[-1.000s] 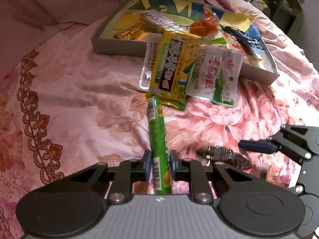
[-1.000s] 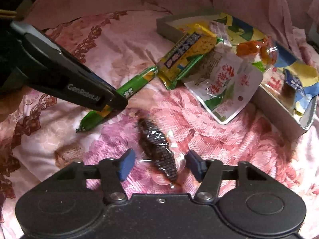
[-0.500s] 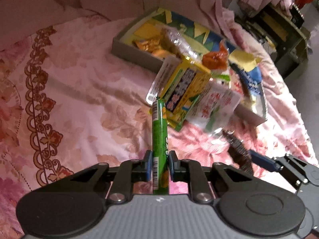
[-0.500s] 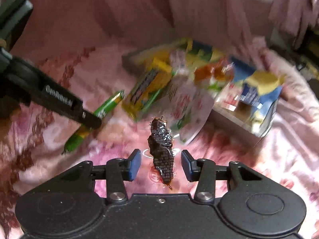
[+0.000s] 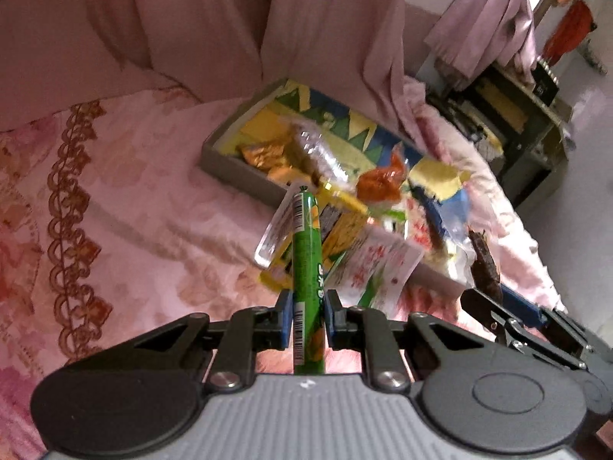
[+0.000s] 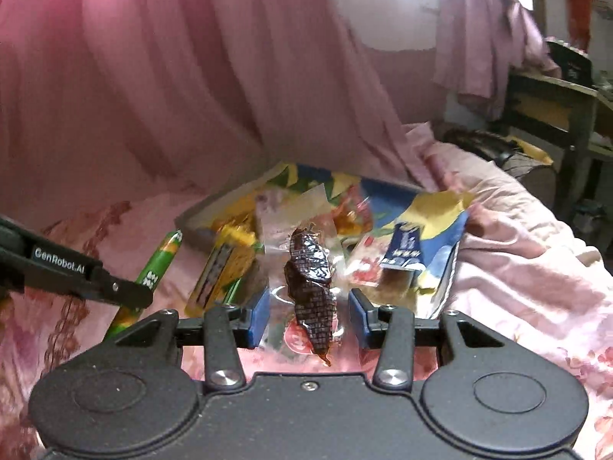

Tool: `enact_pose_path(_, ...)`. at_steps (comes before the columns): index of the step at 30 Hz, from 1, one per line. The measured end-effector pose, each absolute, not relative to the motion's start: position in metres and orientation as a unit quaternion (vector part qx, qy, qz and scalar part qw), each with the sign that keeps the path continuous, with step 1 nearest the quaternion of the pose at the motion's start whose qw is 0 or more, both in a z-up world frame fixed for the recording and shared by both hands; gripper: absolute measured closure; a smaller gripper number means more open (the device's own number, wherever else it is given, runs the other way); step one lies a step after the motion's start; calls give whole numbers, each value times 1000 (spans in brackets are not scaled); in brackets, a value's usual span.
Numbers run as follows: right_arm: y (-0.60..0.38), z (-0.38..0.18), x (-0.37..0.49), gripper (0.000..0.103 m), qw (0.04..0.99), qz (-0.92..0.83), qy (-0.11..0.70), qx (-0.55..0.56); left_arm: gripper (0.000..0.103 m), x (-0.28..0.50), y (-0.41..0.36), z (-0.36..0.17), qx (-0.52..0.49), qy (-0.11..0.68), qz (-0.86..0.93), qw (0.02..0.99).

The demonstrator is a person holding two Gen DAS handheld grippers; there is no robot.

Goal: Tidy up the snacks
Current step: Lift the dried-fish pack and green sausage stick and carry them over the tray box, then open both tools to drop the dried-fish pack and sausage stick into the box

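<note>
My left gripper (image 5: pixel 306 316) is shut on a green snack stick (image 5: pixel 304 253) and holds it raised, pointing toward the grey snack box (image 5: pixel 237 168) on the bed. My right gripper (image 6: pixel 309 308) is shut on a dark brown snack in clear wrap (image 6: pixel 310 287), lifted off the bed; this snack (image 5: pixel 484 262) and the right gripper (image 5: pixel 521 320) show at the right of the left wrist view. The green stick (image 6: pixel 159 264) and left gripper (image 6: pixel 126 293) show at the left of the right wrist view. The box (image 6: pixel 199 218) holds several packets.
A yellow bar packet (image 5: pixel 341 230) and a white-green pouch (image 5: pixel 383 268) lean out over the box's near wall onto the pink floral bedspread (image 5: pixel 134 230). Pink curtain (image 6: pixel 191 76) hangs behind. A dark desk (image 5: pixel 528 130) stands at the far right.
Both grippers have lifted their snacks off the bedspread and risen and tilted up, so the views now look toward the box and curtain. The right jaws closed in on the dark snack.
</note>
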State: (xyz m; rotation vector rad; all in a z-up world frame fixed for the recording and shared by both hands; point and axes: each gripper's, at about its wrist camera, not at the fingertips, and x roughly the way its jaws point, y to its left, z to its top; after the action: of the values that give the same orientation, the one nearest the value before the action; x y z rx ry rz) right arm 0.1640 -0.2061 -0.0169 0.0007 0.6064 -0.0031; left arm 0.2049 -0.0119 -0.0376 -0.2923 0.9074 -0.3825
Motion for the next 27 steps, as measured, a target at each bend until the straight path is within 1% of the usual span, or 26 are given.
enact_pose_path(3,-212,-15,165,57,959,-19,281,12,85,217,-20,-31,-138,418,-186,878)
enact_pose_path(7,-223,-13,166,57,964,-44,260,31,84,240,-37,-14,-119,378,-192,898)
enact_pose_path(13,-239,-13,185,57,967,-69,242,42,84,280,-42,-8,-152,338,-197,908)
enact_pose_path(22,-239,-27,221,57,967,-76,240,32,84,339,-40,-37,-181,308,-166,919)
enact_pose_path(27,-238,-35,256,57,968,-78,235,41,84,355,-37,-63,-192,327,-157,912)
